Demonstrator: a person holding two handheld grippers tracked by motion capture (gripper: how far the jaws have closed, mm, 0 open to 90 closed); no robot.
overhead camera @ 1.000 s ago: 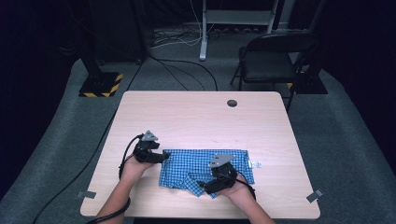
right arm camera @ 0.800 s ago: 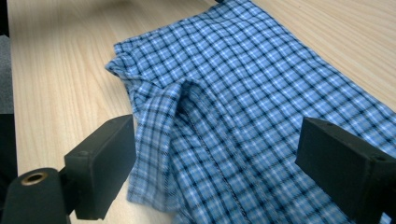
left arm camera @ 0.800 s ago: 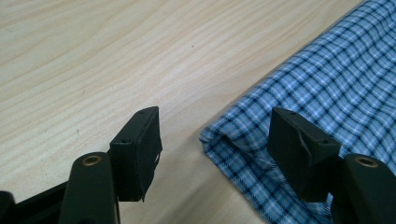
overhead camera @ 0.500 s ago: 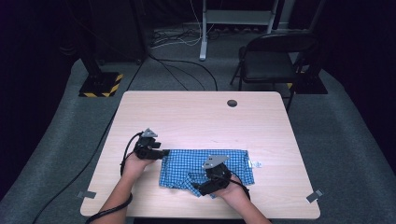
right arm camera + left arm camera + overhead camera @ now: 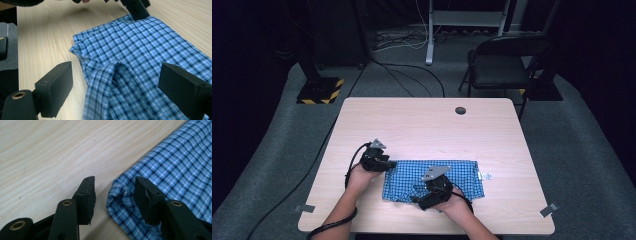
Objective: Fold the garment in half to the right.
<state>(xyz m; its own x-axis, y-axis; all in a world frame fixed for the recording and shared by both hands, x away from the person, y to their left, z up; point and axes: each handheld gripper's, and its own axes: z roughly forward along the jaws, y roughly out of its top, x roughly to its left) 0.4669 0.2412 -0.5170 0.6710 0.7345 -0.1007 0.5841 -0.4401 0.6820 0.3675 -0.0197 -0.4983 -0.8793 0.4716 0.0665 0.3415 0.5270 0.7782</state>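
A blue-and-white checked cotton cloth, folded into a rough rectangle, lies flat near the front edge of the pale wooden table. The left gripper sits at the cloth's far left corner with its jaws spread, a bunched fold of the corner between them but not pinched. The right gripper hovers over the cloth's rumpled near edge, jaws wide apart and empty.

A pale wooden table with a round dark cable hole stands on grey carpet. Behind it sits a black folding chair, with a yellow-and-black striped stand base to the left. Grey tape strips mark the table's front corners.
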